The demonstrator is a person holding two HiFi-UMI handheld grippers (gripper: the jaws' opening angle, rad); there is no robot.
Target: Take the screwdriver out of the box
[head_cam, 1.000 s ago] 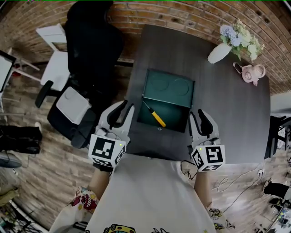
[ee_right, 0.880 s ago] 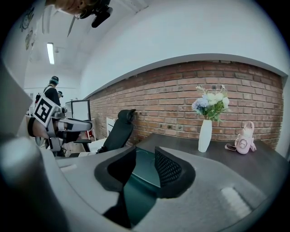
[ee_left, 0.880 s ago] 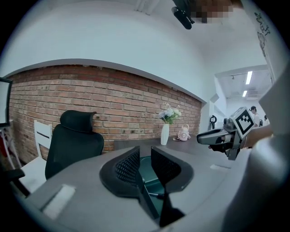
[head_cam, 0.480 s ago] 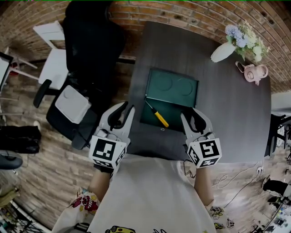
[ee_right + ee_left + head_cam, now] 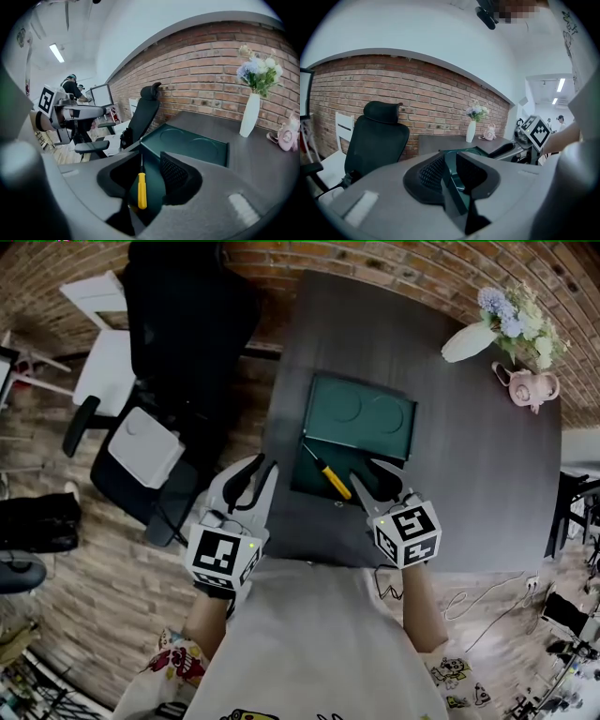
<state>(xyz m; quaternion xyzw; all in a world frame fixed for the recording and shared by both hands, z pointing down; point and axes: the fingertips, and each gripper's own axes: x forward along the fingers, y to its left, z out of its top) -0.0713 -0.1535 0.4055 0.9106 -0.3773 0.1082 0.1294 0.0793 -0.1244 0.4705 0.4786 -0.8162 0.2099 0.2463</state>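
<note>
The likeliest slip, as I see it, is a bad bite: the yellow-handled screwdriver [image 5: 330,478] lies slantwise on the floor of the open green box [image 5: 309,479], and if the pads close on its thin shaft or only clip the round handle, it may roll or skid away. A lower finger could also catch the box's near wall and shove the box across the table [image 5: 469,456].

The right gripper [image 5: 372,484] tips downward over the box's near right corner, marker cube toward the person. Its jaws have just been opening and stand wide. Its own view frames the screwdriver [image 5: 141,190] between the 2 jaws, not touched by either.

The left gripper [image 5: 262,465] sits closer to level, just off the box's near left corner, jaws parted and holding nothing.
</note>
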